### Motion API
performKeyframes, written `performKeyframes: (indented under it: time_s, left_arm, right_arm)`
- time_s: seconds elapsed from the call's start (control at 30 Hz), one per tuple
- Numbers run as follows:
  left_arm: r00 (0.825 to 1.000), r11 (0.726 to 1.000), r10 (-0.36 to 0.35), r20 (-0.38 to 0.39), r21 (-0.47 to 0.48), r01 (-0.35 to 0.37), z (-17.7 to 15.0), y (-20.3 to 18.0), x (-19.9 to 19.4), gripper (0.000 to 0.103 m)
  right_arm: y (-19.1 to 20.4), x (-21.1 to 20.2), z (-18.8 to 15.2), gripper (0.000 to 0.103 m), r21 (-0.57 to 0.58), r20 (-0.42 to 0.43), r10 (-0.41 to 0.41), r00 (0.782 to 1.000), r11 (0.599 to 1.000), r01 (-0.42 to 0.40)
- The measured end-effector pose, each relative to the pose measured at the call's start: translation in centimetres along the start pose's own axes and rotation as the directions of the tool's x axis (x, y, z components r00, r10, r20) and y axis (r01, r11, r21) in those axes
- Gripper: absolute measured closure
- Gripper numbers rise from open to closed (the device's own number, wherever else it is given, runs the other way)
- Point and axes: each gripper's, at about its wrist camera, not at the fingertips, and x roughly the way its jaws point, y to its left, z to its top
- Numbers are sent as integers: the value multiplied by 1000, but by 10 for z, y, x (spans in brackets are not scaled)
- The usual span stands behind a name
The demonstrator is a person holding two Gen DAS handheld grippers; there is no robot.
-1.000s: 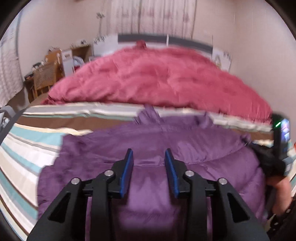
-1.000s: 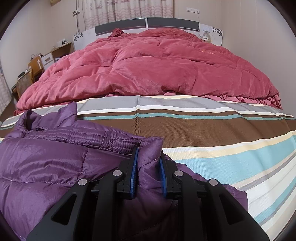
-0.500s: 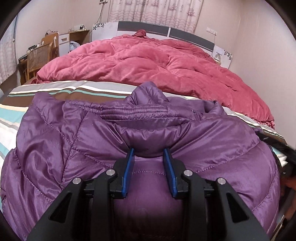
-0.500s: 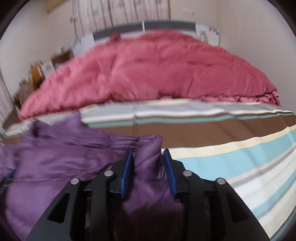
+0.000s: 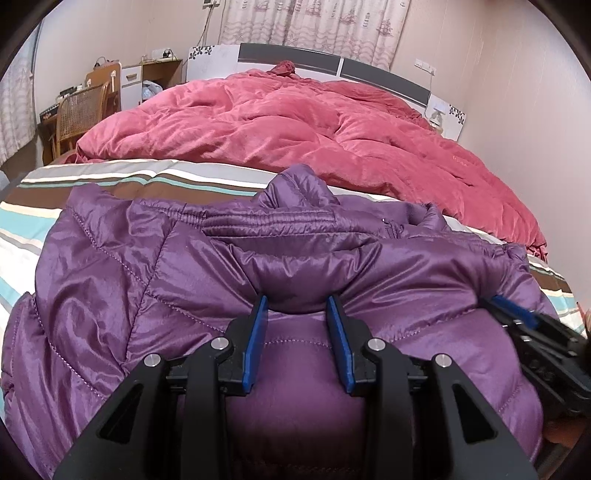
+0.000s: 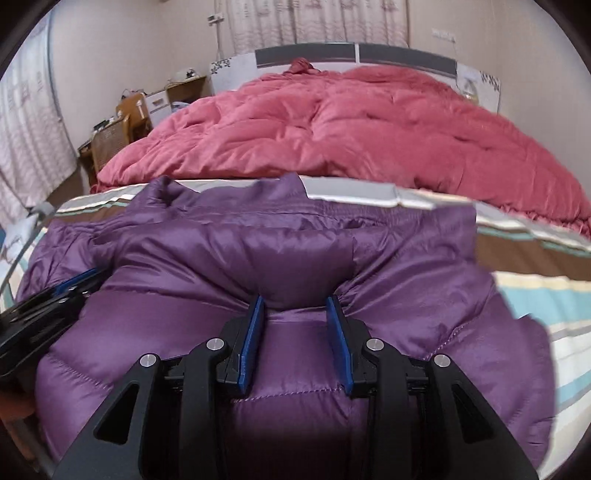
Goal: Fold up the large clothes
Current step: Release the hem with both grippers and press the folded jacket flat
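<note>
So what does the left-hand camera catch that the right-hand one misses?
Only the left wrist view shows the right gripper at its right edge, the jacket's small zipper pull and the wall sockets. Only the right wrist view shows the left gripper at its left edge and a grey strap by the bed's corner. Both show their own blue pads pinching a fold of the purple puffer jacket, the pink quilt, the striped sheet, the wicker chair and the curtains.
</note>
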Motion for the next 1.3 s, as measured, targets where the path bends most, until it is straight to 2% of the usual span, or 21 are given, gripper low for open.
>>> performKeyframes:
  time_s: [0.07,0.17,0.27,0.3,0.33,0.4,0.5,0.6,0.63,0.73,1.0,1.17,1.3]
  left_arm:
    - [1000,1000,9,-3,6,-9,0,-2,1,70]
    - [999,998,50,-5,30,-49,0,-7,-6,66]
    - [997,995,72,12,68,-72,-3,-11,-25,45]
    - [996,992,90,22,87,-91,-4,-12,-31,35]
    - [993,988,112,32,101,-114,-4,-10,-34,30]
    - [987,979,157,46,123,-161,-4,-2,-39,29]
    - [982,977,184,48,103,-188,2,14,-43,26]
    - [967,966,250,36,64,-252,12,33,-37,25]
    - [962,961,272,12,44,-272,13,41,-31,24]
    - [973,973,230,-30,-10,-231,11,58,-16,19]
    - [981,981,189,-42,-47,-191,5,64,-7,18]
    - [984,983,176,-9,-48,-176,-6,63,-30,18]
    - [983,982,180,35,-67,-178,-21,71,-64,12]
  right_arm:
    - [4,4,0,69,-20,-9,-27,1000,999,27]
    - [1,2,-2,69,-10,-8,-17,1000,1000,17]
    - [-1,-3,-4,69,-8,8,-18,1000,1000,18]
    - [-2,-6,-4,69,-3,13,-15,1000,1000,15]
    - [-2,-6,-4,69,3,15,-9,1000,1000,9]
    - [-5,-10,-1,69,22,21,2,1000,1000,-2]
    - [-13,-21,6,69,55,33,9,999,998,-10]
    - [-29,-24,17,69,88,40,-68,997,994,65]
    - [-35,-21,18,69,103,25,-84,996,991,81]
    - [-57,-2,17,69,154,-24,-95,995,983,98]
    - [-59,9,12,69,155,-15,-118,993,981,119]
    - [-59,3,13,67,160,-11,-105,994,982,106]
    - [-56,-13,11,67,144,5,-95,995,985,94]
